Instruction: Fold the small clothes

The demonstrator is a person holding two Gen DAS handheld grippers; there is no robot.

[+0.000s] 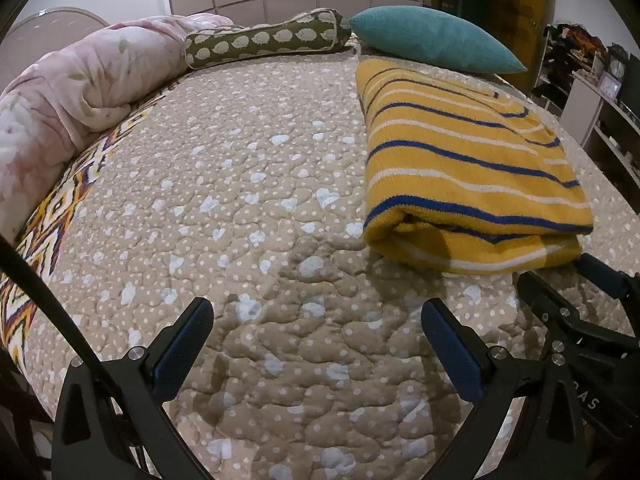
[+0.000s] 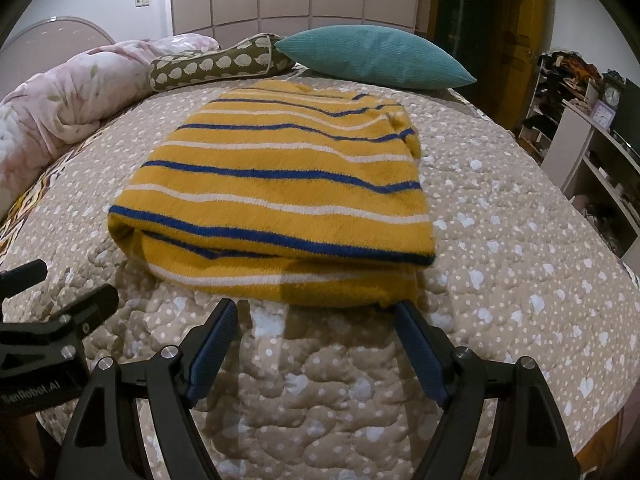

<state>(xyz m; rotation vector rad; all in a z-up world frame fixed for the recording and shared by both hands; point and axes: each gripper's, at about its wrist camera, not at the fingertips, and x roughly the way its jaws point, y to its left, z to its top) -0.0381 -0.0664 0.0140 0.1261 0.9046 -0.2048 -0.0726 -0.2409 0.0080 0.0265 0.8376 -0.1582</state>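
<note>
A yellow garment (image 1: 468,168) with blue and white stripes lies folded into a thick rectangle on the quilted bed cover (image 1: 248,208). In the right wrist view the garment (image 2: 280,192) sits just ahead of my right gripper (image 2: 316,312), which is open and empty, its fingertips close to the folded near edge. My left gripper (image 1: 316,312) is open and empty over bare quilt, to the left of the garment. The right gripper's side shows at the left wrist view's right edge (image 1: 576,320). The left gripper's side shows at the right wrist view's left edge (image 2: 60,320).
A rolled pink floral duvet (image 1: 76,92) lies along the bed's left side. A brown patterned bolster (image 1: 268,38) and a teal pillow (image 1: 432,38) lie at the far end. Shelves with clutter (image 2: 592,128) stand to the right of the bed.
</note>
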